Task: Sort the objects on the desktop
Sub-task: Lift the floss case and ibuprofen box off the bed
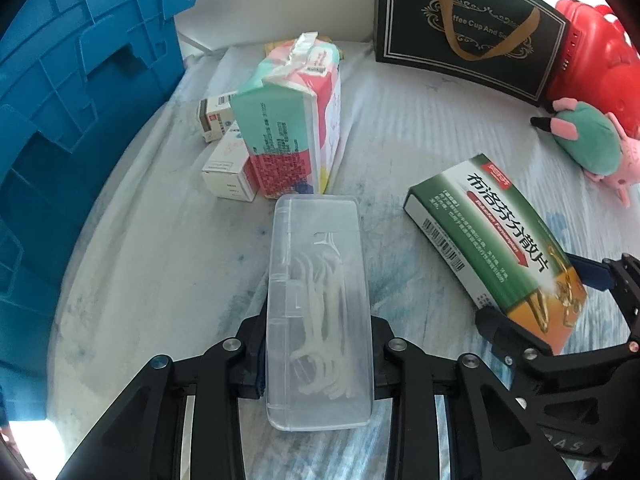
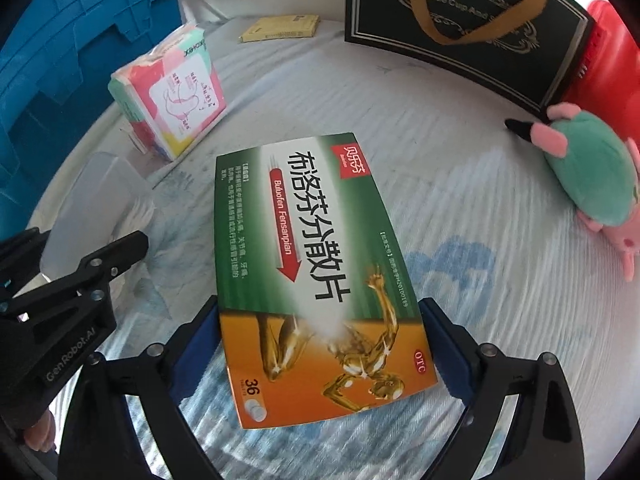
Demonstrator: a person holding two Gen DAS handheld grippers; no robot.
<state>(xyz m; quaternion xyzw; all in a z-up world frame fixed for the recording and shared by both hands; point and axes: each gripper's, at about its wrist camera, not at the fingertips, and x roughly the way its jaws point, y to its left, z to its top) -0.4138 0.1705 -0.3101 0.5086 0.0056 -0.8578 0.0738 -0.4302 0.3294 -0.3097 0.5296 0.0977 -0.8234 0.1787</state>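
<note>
Clear plastic floss-pick case [image 1: 320, 304] clamped by left gripper [image 1: 318, 364]; green-orange medicine box [image 2: 316, 276] clamped by right gripper [image 2: 320, 344].
Left wrist: jaws pinch case's long sides, above cloth, short of tissue pack [image 1: 292, 128]. Right wrist: jaws grip box's near end; far end probably unsupported — carry level, slowly, toward blue crate [image 2: 60, 60].

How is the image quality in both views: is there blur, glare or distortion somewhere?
Left wrist view: fisheye bends the black gift bag; the green medicine box looks slightly smeared at its right end. Right wrist view: the same box is sharp with a whitish patch at its middle; the clear plastic case is soft.
</note>
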